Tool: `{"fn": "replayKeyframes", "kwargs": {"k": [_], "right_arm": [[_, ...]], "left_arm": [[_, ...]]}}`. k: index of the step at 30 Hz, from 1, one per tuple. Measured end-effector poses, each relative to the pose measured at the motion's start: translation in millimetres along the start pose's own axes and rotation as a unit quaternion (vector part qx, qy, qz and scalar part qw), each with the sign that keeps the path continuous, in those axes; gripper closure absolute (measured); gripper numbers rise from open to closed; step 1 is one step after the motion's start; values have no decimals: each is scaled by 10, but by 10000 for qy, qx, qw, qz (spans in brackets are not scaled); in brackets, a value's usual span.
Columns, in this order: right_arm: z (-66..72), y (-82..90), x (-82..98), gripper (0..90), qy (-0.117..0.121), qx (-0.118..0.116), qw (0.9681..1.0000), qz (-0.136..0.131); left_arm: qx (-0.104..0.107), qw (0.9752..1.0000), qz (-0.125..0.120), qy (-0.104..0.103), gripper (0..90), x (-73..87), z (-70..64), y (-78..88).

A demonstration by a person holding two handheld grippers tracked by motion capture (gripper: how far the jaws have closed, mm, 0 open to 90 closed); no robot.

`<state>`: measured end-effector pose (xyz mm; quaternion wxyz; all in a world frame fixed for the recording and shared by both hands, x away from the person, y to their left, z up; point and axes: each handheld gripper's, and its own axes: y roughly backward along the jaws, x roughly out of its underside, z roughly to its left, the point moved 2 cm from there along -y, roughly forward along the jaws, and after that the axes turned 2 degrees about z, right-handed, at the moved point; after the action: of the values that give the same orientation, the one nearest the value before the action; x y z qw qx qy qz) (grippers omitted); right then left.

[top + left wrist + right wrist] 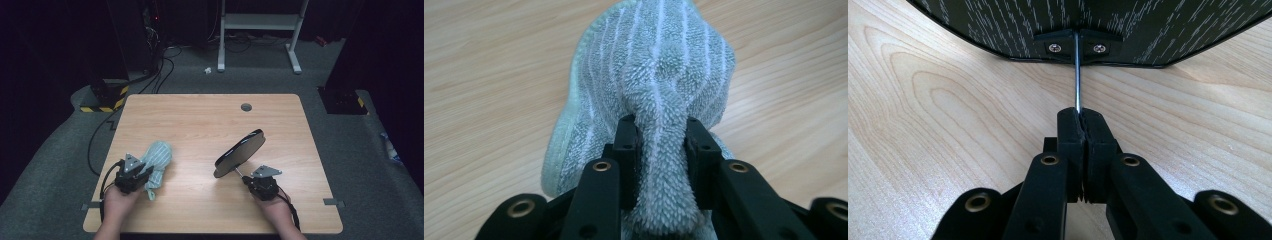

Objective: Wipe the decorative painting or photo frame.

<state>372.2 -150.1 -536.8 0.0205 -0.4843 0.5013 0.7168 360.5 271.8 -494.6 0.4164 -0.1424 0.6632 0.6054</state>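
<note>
1. High view: left gripper (145, 175) pinches a striped cloth (157, 157), left of the dark board (240, 152) on the table (200, 120).
2. Right gripper (245, 178) clamps the board's metal rod (1077, 75).
3. No writing is readable.

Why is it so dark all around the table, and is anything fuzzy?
High view: light falls on the pale wooden table; the room beyond stays dark. Left gripper view: the green striped fluffy cloth looks sharp. Right gripper view: the black oval board on its thin metal rod shades the wood.
</note>
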Motion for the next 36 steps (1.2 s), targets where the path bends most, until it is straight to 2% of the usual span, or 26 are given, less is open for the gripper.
{"fn": "replayKeyframes", "kwargs": {"k": [5,10,18,23,24,29,33,36], "right_arm": [[0,1,-1,874,-18,-10,10000,5],[-4,0,0,869,-13,-19,10000,8],[24,-2,-3,787,-19,-62,10000,1],[42,2,0,742,-70,-114,9999,18],[37,-1,-2,729,26,-113,9999,-6],[53,-2,-1,691,71,-144,9999,-4],[70,1,1,653,123,-146,9998,9],[72,1,1,626,134,-199,9997,11]], "left_arm": [[-236,9994,261,11,715,28,131,-110],[-164,9987,461,171,691,65,197,-199],[-114,9986,392,323,585,103,221,-183],[-119,9990,270,350,516,118,213,-142],[-124,9991,236,341,502,118,212,-126],[-83,9990,-56,444,456,100,198,-25],[22,9983,-239,530,429,92,193,64],[90,9981,-341,512,426,87,167,119]]}}
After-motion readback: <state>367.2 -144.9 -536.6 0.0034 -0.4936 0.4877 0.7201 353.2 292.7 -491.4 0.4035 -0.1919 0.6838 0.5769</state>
